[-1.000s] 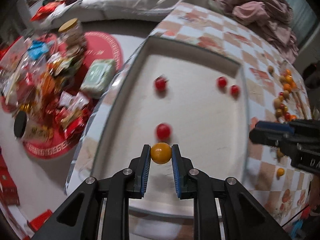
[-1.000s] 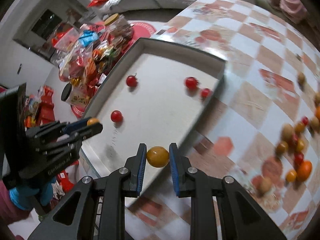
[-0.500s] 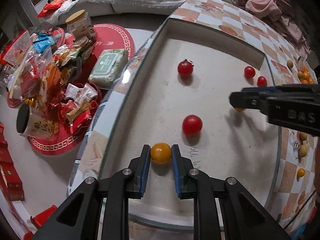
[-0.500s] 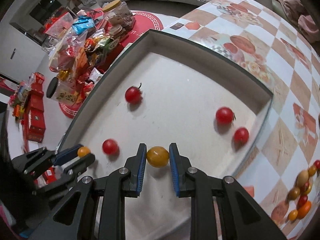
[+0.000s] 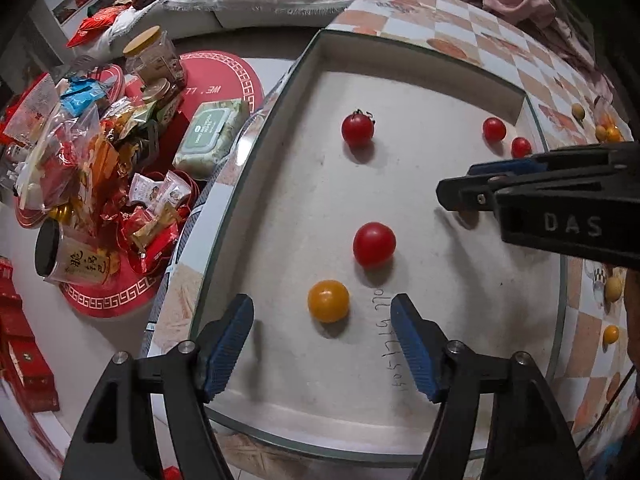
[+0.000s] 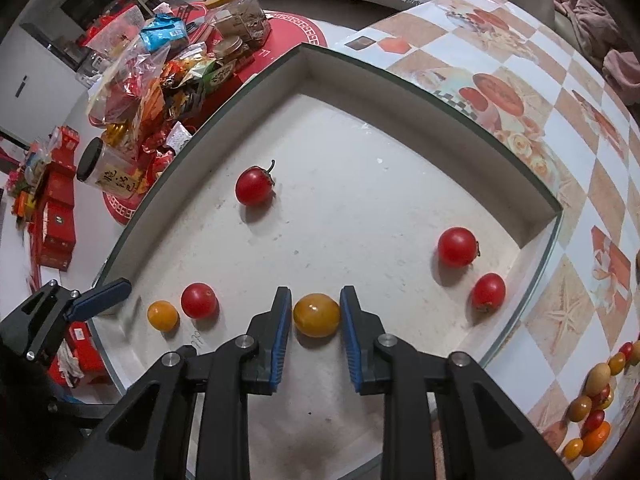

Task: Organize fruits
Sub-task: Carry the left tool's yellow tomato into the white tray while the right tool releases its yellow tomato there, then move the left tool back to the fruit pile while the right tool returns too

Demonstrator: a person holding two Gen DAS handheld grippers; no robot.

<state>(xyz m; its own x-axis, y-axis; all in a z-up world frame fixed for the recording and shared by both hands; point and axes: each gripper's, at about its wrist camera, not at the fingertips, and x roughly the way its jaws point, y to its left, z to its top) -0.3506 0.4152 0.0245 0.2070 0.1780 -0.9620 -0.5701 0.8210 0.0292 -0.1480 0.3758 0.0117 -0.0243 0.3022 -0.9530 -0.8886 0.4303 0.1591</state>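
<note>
A shallow white tray [image 5: 416, 80] [image 6: 420, 96] lies on the checkered table. My left gripper [image 5: 322, 342] is open, its jaws wide apart around a small orange tomato [image 5: 328, 301] [image 6: 163, 315] that rests on the tray floor. A red tomato [image 5: 374, 244] [image 6: 199, 300] lies just beyond it. My right gripper [image 6: 316, 328] is shut on a yellow-orange tomato [image 6: 317, 315] low over the tray; it enters the left wrist view [image 5: 452, 196] from the right. Three more red tomatoes [image 6: 254, 185] [image 6: 457, 246] [image 6: 488, 292] lie in the tray.
A cluster of mixed small fruits [image 6: 592, 396] lies on the table at the right. Snack bags and jars [image 5: 92, 168] crowd the floor left of the table. Pink cloth [image 5: 516, 0] lies at the far end.
My left gripper has opened and let go of the orange tomato, which now rests on the tray. My right gripper has moved in over the tray, still holding its tomato.
</note>
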